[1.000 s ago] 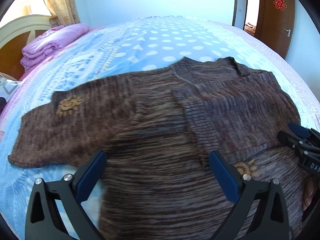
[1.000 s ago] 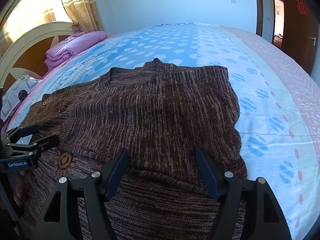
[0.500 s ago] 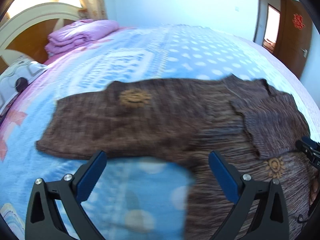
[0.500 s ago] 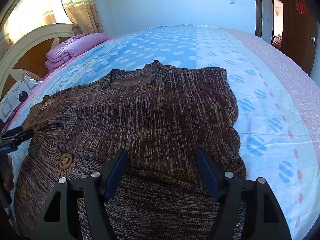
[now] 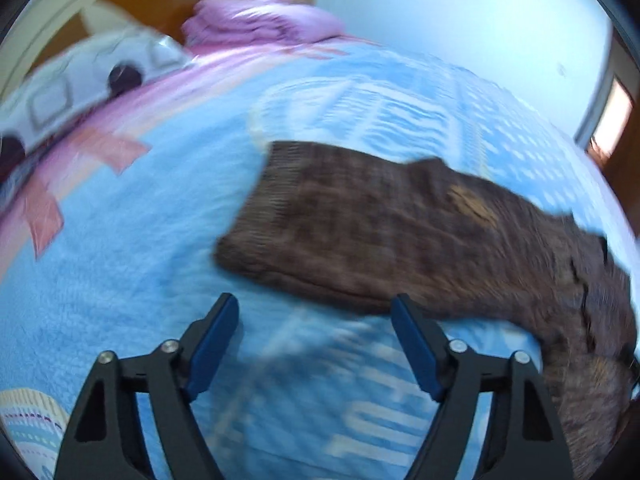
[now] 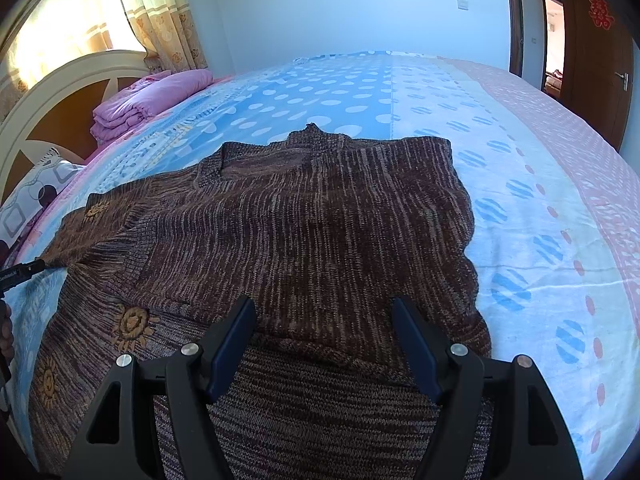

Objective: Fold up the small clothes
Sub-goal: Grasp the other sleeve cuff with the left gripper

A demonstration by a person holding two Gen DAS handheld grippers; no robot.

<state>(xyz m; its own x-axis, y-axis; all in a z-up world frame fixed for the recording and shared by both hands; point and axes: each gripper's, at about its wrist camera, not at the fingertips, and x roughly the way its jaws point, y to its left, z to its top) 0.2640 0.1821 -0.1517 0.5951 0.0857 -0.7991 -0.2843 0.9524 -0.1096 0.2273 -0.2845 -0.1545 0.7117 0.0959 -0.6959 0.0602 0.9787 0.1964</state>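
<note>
A: Item one, the sweater [image 6: 304, 240]?
B: Brown knit, lying flat on the bed [image 6: 520, 208], neck toward the far end. One sleeve is folded across the chest; the other sleeve [image 5: 360, 232] lies stretched out sideways over the blue cover, cuff outermost. Orange sun motifs on the sleeve and near the hem.

A: Left tool [image 5: 314, 344]?
B: Above the blue cover, just short of the outstretched sleeve. Jaws are closing, but nothing is between them and the pads touch no fabric. Its view is blurred. Only its tip and part of a hand show at the left edge of the right view.

A: Right tool [image 6: 324, 340]?
B: Over the sweater's lower body, jaws fairly wide. Knit lies beneath and between the fingers; no pinch of fabric is visible.

A: Other stock?
B: Folded pink quilt [image 6: 152, 100] at the head of the bed, beside a patterned pillow [image 6: 36, 192]. Cream and brown headboard [image 6: 60, 92] behind them. Curtain [image 6: 160, 12] at the window, brown door [image 6: 600, 60] at far right.
</note>
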